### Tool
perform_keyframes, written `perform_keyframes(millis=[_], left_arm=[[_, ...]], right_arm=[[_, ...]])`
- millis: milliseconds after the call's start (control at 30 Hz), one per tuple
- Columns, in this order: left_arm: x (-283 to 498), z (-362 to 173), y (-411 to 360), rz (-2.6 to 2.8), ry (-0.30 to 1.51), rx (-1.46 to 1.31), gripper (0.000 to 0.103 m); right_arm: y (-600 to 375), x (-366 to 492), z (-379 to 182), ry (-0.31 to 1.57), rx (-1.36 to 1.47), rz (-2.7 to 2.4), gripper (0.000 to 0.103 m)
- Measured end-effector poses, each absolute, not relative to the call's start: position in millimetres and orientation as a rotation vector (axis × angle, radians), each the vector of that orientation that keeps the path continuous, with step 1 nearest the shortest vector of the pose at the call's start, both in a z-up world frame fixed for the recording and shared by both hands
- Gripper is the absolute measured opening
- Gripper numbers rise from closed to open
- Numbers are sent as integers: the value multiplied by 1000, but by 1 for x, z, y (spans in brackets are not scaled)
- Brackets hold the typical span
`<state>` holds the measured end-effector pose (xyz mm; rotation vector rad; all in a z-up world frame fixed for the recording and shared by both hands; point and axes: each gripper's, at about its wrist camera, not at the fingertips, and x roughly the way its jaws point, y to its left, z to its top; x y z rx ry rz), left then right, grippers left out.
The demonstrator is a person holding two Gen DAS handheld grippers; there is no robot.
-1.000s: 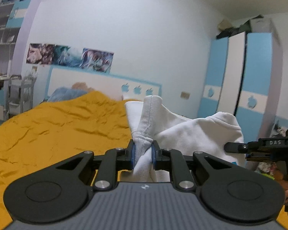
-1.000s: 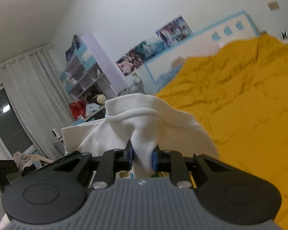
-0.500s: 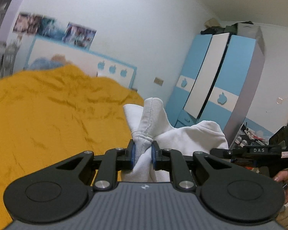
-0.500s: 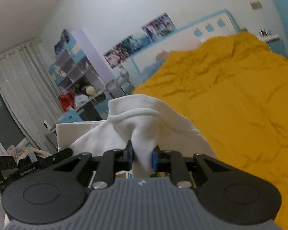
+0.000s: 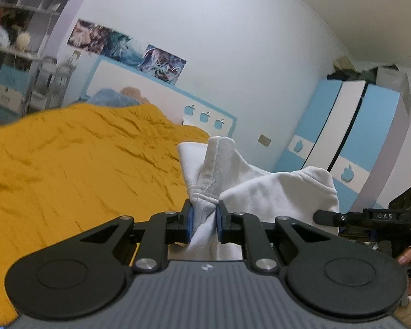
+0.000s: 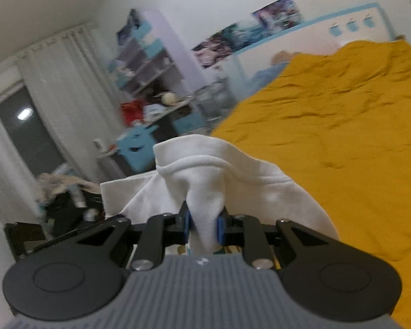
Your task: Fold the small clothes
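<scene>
White garment (image 5: 276, 192), soft knit/fleece-type fabric, small. Held up in the air above the bed's orange cover (image 5: 76, 164), not lying flat. Bunched at two spots: one is a ribbed grey-white hem/cuff w/ stitched seam, standing up in a narrow fold (image 5: 216, 161) where it's pinched; the other, in right wrist view, is a thick rolled edge w/ double seam line (image 6: 205, 161), cloth gathered into a wedge below it. Between the two pinch pts the fabric sags & drapes in loose folds, one rounded lobe hanging off to the side. No print or logo visible. Rest of its shape hidden below, can't tell garment type.
</scene>
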<state>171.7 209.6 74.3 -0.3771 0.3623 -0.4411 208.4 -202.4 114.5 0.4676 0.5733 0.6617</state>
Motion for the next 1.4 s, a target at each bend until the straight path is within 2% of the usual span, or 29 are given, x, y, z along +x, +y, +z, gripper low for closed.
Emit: perform_keyframes(millis=[133,267,367,533,733,900,933,1000,1033,1067,1100,1233,1267,1400], left_arm=[[200,79,181,-490,442,-290,17],[259,32,112,-554,604,-211,17],[297,1,66,-588,660,-168,18],[364,-29,20,-598,775,-110,18],[418,-88,-14,-594,914,-50,19],[436,-129,-27,-558,982,-9,29],[436,-133,-26,-549,985,-7,31],[437,-136,-24,-520,977,3,38],[434,-134,-20,-514,972,1,41],[433,-130,-18,-518,968,-5,50],[428,-125,-11,-527,962,-11,59],[405,-95,14,-529,925,-1,64],[395,-87,23,-530,922,-10,67],[361,-63,61,-556,917,-93,83]], right_arm=[[-220,212,101,649,505,621,14],[-266,232,50,780,581,440,14],[-304,253,11,839,615,344,14],[-338,290,-32,891,632,251,14],[-351,342,-95,975,582,152,14],[-362,367,-143,1029,587,111,15],[-363,369,-149,1033,585,106,16],[-363,371,-156,1031,560,81,26],[-363,369,-156,1024,542,65,38],[-362,366,-154,1019,529,50,47],[-362,362,-149,1015,531,42,49],[-360,334,-128,984,602,40,62],[-359,323,-123,974,622,44,66],[-352,273,-109,956,726,76,71]])
